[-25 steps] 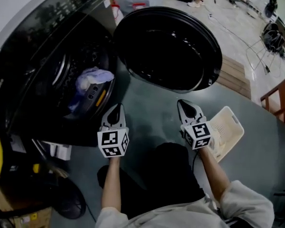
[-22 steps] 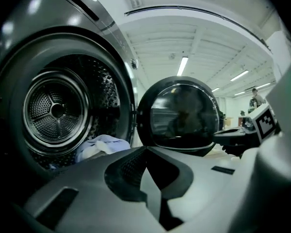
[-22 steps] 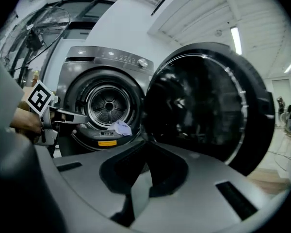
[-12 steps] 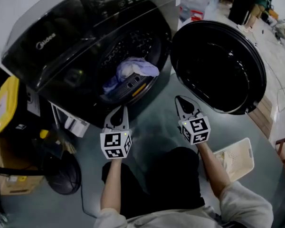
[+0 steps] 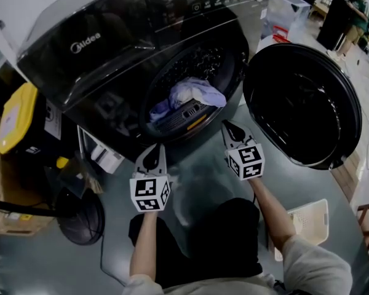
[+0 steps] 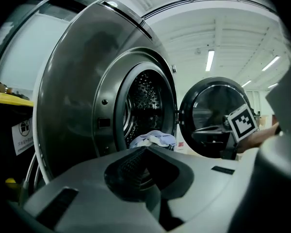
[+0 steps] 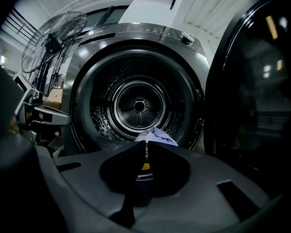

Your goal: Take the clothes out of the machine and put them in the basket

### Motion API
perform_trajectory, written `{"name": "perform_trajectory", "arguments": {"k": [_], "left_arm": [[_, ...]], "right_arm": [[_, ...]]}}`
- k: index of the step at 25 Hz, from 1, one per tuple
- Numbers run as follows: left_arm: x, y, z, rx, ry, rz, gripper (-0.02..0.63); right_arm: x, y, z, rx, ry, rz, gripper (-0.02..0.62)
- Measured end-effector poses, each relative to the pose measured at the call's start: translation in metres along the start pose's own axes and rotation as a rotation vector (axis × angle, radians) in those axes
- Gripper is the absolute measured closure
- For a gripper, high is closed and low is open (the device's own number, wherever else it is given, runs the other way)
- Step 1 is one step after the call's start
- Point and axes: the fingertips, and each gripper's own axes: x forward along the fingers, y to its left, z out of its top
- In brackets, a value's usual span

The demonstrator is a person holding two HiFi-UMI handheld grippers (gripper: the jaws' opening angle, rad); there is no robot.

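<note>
Left gripper (image 5: 152,155) and right gripper (image 5: 231,130), jaws together on nothing, hover before the open machine (image 5: 111,54), door (image 5: 304,103) swung clear rightward. Clothes (image 5: 197,92) lie on the drum lip just ahead, basket (image 5: 313,217) behind the right gripper.

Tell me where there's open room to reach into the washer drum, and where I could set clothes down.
The upper drum above the clothes is open; they crowd its lower lip. The floor before it, beside the open door, is bare, and the basket looks empty. The fan side is cluttered.

The person's right forearm (image 5: 273,217) hides part of the basket (image 5: 312,221)
</note>
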Motion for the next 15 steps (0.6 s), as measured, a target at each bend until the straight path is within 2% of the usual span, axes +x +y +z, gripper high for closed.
{"name": "perform_trajectory", "arguments": {"k": [3,4,5,7,11,15], "left_arm": [[0.004,0.003,-0.003,-0.004,0.008,0.006,0.588],[0.005,0.003,-0.004,-0.006,0.011,0.008,0.588],[0.007,0.003,-0.005,-0.006,0.014,0.009,0.588],[0.010,0.002,-0.006,-0.004,0.014,0.005,0.588],[0.014,-0.002,-0.008,0.000,0.018,-0.004,0.588],[0.015,-0.002,-0.010,0.006,0.023,-0.001,0.588]], "right_arm": [[0.023,-0.001,0.002,-0.014,0.009,0.022,0.559],[0.031,-0.001,0.001,-0.021,0.018,0.037,0.508],[0.040,-0.001,0.000,-0.025,0.029,0.053,0.429],[0.057,-0.001,-0.001,-0.033,0.046,0.074,0.325],[0.086,-0.009,-0.001,-0.053,0.060,0.073,0.220],[0.110,-0.016,0.002,-0.058,0.062,0.057,0.179]]}}
